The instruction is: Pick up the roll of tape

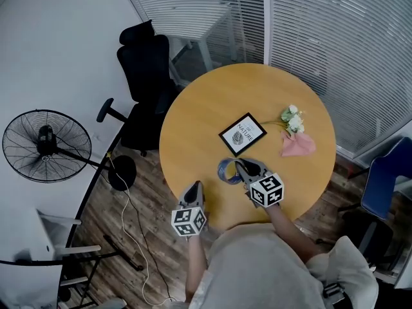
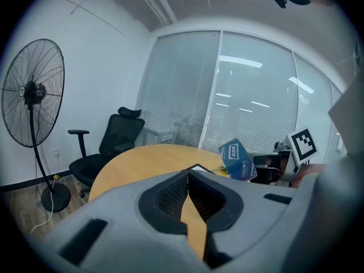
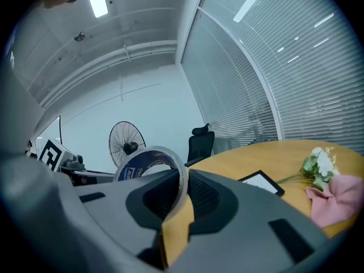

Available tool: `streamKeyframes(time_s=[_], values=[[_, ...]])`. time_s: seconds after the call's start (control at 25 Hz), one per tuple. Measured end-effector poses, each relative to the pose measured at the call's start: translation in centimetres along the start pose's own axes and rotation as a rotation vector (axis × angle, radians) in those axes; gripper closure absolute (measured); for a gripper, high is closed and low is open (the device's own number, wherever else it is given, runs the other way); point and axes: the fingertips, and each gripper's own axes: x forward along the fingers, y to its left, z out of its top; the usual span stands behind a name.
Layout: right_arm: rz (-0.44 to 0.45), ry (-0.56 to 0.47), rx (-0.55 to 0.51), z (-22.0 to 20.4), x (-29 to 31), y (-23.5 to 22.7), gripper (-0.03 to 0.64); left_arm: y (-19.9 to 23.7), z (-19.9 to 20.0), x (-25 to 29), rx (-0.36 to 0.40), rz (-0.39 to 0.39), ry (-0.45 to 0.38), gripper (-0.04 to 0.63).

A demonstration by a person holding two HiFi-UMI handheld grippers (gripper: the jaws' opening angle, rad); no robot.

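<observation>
**Head view.** Looking steeply down on a round, light-wood counter (image 1: 212, 102). Holding the right claw (image 1: 239, 167) over the counter's lower part, just below the middle of the frame, and pinching a blue, ring-shaped roll of tape (image 1: 226, 171) there. Holding the left claw (image 1: 195, 187) lower and further left, at the counter's near rim, pressed together on nothing. Finding a small black-framed picture with a white card (image 1: 243, 134) above the roll of tape. To its right, a sprig of white artificial flowers (image 1: 293, 119) touching a crumpled pink cloth (image 1: 298, 145). Off the counter, a black office chair (image 1: 145, 69) at upper left and a black pedestal fan (image 1: 46, 145) at far left.

**Left gripper view.** Looking along the left claw (image 2: 187, 181), with its dark ribbed pads meeting at the tips and nothing between them. Seeing the roll of tape (image 2: 236, 158) at right of centre, tilted, past the counter (image 2: 148, 158). Not telling whether the roll is touching the wood. Seeing the fan (image 2: 33, 92) at far left and the chair (image 2: 111, 144) beside it.

**Right gripper view.** Looking along the right claw (image 3: 182, 192), clamping the pale band of the roll of tape (image 3: 151, 164), which is standing on edge at lower centre. Seeing the framed picture (image 3: 261, 182), flowers (image 3: 318, 165) and pink cloth (image 3: 333, 198) on the counter (image 3: 284, 155) at right.
</observation>
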Motion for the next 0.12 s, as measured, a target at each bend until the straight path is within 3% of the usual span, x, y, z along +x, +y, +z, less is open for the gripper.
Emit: streamKeyframes(time_s=[0.12], values=[[-0.002,0.001,0.005,-0.08,-0.09,-0.29,0.569,-0.20,-0.19,0.15,0.001,0.001,0.006,0.586]])
